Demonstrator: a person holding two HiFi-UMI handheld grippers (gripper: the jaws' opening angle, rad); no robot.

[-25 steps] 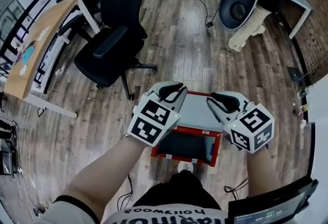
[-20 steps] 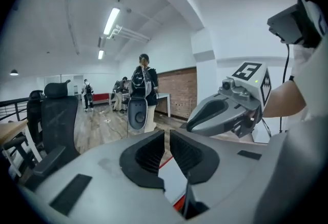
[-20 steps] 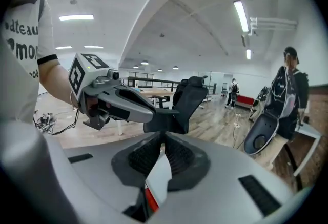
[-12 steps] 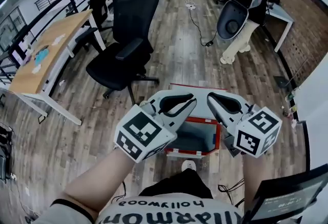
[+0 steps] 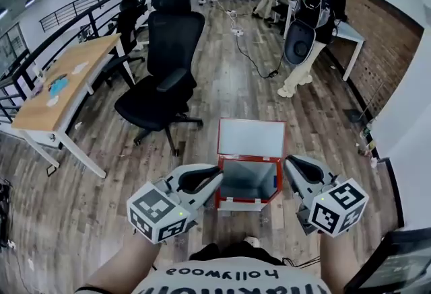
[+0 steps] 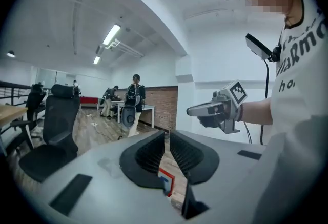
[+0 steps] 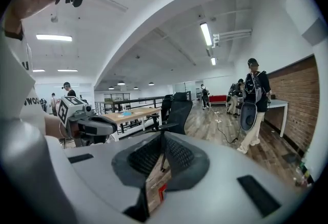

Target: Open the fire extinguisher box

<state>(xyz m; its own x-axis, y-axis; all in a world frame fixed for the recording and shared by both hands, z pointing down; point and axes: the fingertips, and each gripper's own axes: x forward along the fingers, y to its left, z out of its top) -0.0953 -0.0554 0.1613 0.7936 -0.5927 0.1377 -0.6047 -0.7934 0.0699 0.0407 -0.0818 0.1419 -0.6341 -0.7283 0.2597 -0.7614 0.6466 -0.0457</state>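
The red fire extinguisher box [image 5: 250,202] stands on the wooden floor in front of me, its grey-lined lid [image 5: 252,137] swung back and the inside showing. My left gripper [image 5: 217,174] hovers at the box's near left corner, jaws shut and holding nothing. My right gripper [image 5: 289,164] hovers off its near right corner, also shut and holding nothing. In the left gripper view the shut left gripper [image 6: 166,145] has a red corner of the box [image 6: 165,183] below it and the right gripper [image 6: 215,110] opposite. In the right gripper view the shut right gripper [image 7: 163,147] faces the left gripper [image 7: 86,121].
A black office chair [image 5: 165,77] stands left of the box and a wooden desk [image 5: 59,81] lies farther left. People [image 5: 311,13] stand at tables in the back right by a brick wall [image 5: 377,40]. A cable [image 5: 246,44] trails over the floor. A screen [image 5: 394,266] sits at the lower right.
Both grippers have drawn back off the box toward me and apart, so its open inside and lid now show fully. The head view has tilted up toward the room.
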